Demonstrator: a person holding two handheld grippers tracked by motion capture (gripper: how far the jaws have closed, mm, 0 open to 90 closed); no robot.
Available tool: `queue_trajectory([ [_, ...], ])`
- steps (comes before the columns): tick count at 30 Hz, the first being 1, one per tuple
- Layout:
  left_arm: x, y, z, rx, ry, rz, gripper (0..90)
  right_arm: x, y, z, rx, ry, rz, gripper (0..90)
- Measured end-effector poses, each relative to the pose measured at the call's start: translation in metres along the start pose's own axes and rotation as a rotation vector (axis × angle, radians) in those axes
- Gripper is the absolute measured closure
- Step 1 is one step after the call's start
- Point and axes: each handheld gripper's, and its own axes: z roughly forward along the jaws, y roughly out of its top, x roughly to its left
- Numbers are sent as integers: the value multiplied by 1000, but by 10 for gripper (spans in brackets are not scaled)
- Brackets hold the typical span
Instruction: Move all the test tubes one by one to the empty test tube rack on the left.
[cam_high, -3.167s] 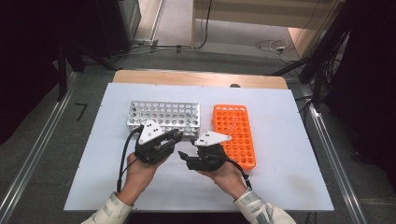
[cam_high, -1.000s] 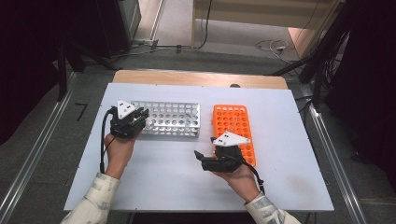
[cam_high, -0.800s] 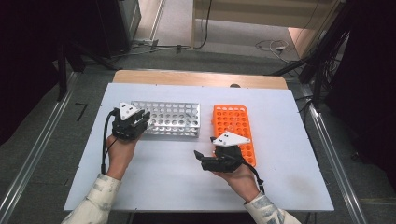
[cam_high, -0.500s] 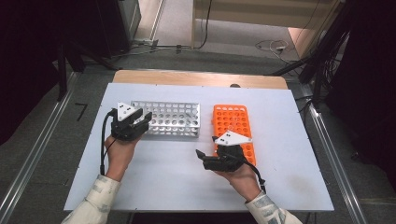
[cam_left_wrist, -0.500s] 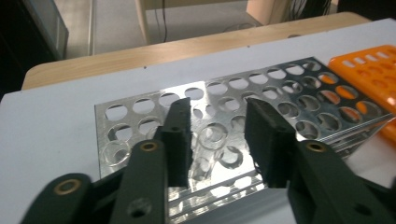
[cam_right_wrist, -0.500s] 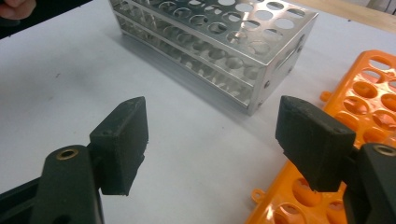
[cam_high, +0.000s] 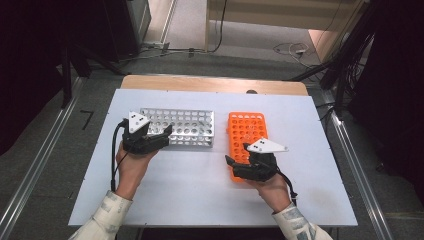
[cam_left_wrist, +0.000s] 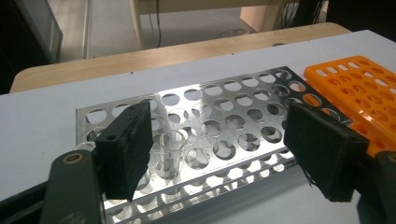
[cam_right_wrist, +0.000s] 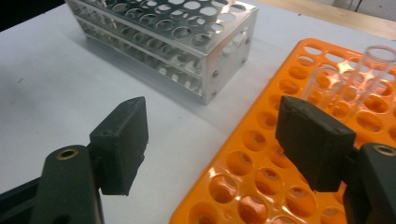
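Observation:
A silver metal tube rack (cam_high: 186, 128) stands left of an orange tube rack (cam_high: 247, 131) on the white table. My left gripper (cam_high: 161, 138) is at the metal rack's near left end. In the left gripper view its jaws (cam_left_wrist: 219, 154) have just been opening and stand apart around a clear tube (cam_left_wrist: 170, 154). That tube sits upright in a hole of the metal rack (cam_left_wrist: 233, 107), close to the left-hand pad without touching it. My right gripper (cam_high: 234, 165) hovers open at the orange rack's near left corner (cam_right_wrist: 261, 182), with nothing between its jaws (cam_right_wrist: 217, 144). Two clear tubes (cam_right_wrist: 369, 70) stand in the orange rack further back.
The white tabletop (cam_high: 200, 200) has bare room in front of both racks and to either side. A wooden strip (cam_high: 210, 84) runs along its far edge. Black cables trail from both grippers toward the person's sleeves.
My left gripper has opened its jaws at the metal rack's left end and let go of the tube. My right hand has shifted slightly to the right beside the orange rack.

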Motion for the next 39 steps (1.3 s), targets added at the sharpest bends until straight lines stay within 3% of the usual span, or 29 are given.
queue_trajectory([
  [6,-4,0,-2,-4,-9,-5,139,-16,-3,2,-21,-55,26,244],
  [12,-8,0,-3,-1,-26,7,138,-30,-8,12,-12,-94,61,290],
  [31,-14,-6,-14,18,-27,9,111,-35,-4,34,38,-145,70,561],
  [39,-10,-10,-24,19,-11,3,111,-32,1,42,92,-188,59,600],
])
